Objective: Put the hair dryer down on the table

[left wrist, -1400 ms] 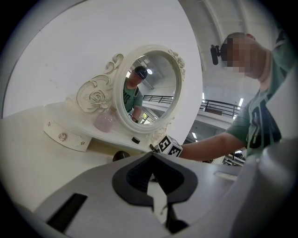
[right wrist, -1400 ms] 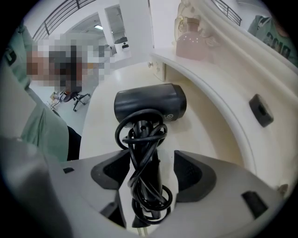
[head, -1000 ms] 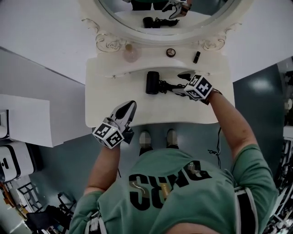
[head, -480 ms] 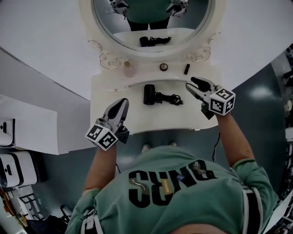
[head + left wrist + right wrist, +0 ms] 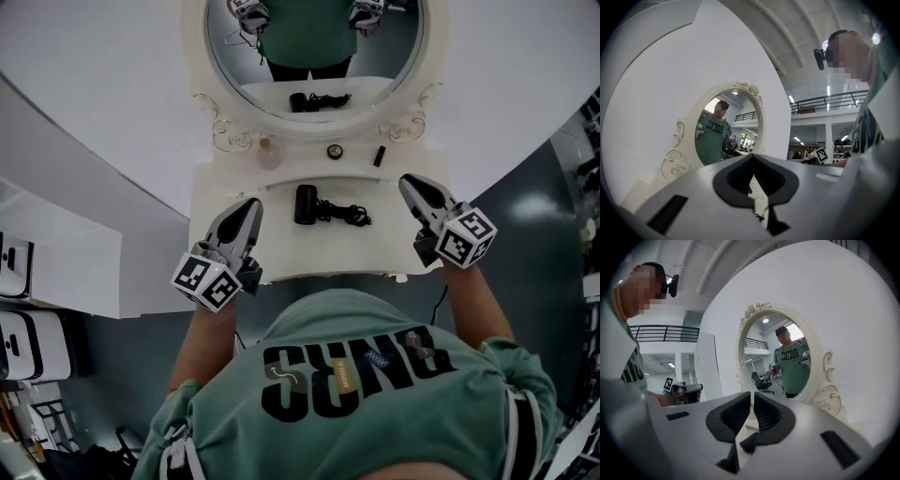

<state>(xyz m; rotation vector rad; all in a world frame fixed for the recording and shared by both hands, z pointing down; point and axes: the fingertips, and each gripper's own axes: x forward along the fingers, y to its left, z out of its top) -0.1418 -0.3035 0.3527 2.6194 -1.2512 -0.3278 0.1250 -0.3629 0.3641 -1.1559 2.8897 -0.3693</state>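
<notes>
I'm looking down over the person's shoulders at a white table with an oval mirror behind it. The dryer is lying flat on the tabletop, about midway between the two grippers and touching neither. Its black cord is trailing off in a loose tangle toward the right gripper's side.

I'm holding the left gripper over the table's left front part, pointing at the mirror. In its own view its fingers are sitting together, tips meeting, with nothing between them.

I'm holding the right gripper over the table's right end, well apart from the dryer and angled inward. Its jaws are closing. In its view I'm seeing only a thin slit left between the pads, and nothing is sitting in it.

On the raised shelf under the mirror, a pale pink bottle, a small round compact and a short dark stick are standing in a spaced row. The mirror is reflecting the dryer, the cord and both grippers.
</notes>
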